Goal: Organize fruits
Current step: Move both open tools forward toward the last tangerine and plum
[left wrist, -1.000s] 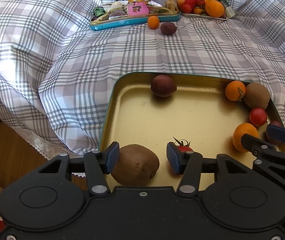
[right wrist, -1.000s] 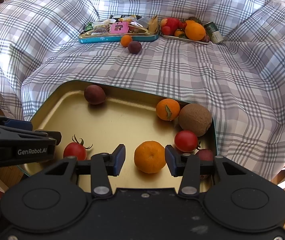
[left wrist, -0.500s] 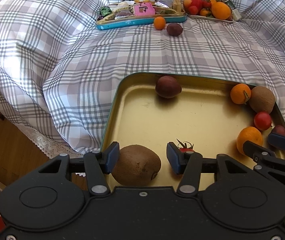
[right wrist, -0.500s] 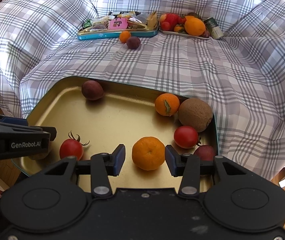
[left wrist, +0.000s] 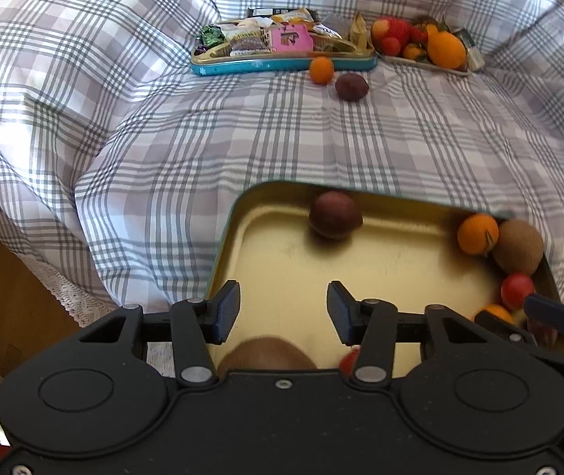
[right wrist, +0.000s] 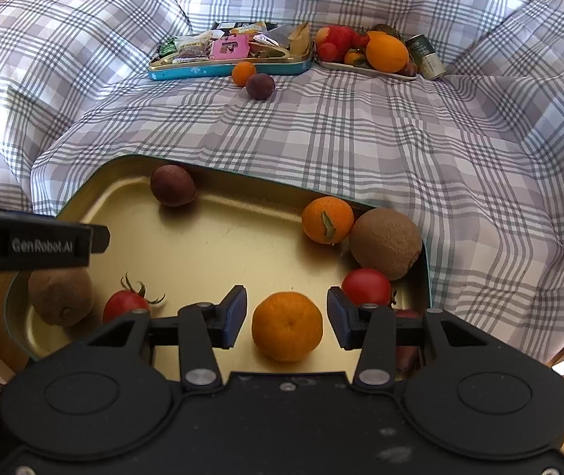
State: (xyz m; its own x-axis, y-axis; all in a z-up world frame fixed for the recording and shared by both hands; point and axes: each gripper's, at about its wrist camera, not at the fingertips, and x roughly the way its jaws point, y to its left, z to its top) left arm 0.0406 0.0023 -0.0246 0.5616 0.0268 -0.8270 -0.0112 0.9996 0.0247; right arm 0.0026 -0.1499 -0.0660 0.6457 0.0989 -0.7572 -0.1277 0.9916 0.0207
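Observation:
A gold tray (right wrist: 222, 245) lies on the checked bedspread. In it are a dark plum (right wrist: 173, 185), an orange with a leaf (right wrist: 327, 219), a kiwi (right wrist: 385, 242), a tomato (right wrist: 366, 287), an orange (right wrist: 286, 326), a stemmed tomato (right wrist: 125, 305) and a second kiwi (right wrist: 61, 296). My right gripper (right wrist: 286, 314) is open, its pads on either side of the near orange and apart from it. My left gripper (left wrist: 282, 312) is open and empty above the tray (left wrist: 282, 253); the second kiwi (left wrist: 268, 354) lies below and behind its pads.
At the back stand a blue tin of snacks (right wrist: 228, 53) and a plate of fruit (right wrist: 365, 49) with a can (right wrist: 426, 57). A small orange (right wrist: 243, 73) and a plum (right wrist: 260, 86) lie loose on the bedspread. Wooden floor shows at the left.
My left gripper has lifted and pulled back, so the kiwi that sat between its pads now lies beneath it. My right gripper has hardly moved.

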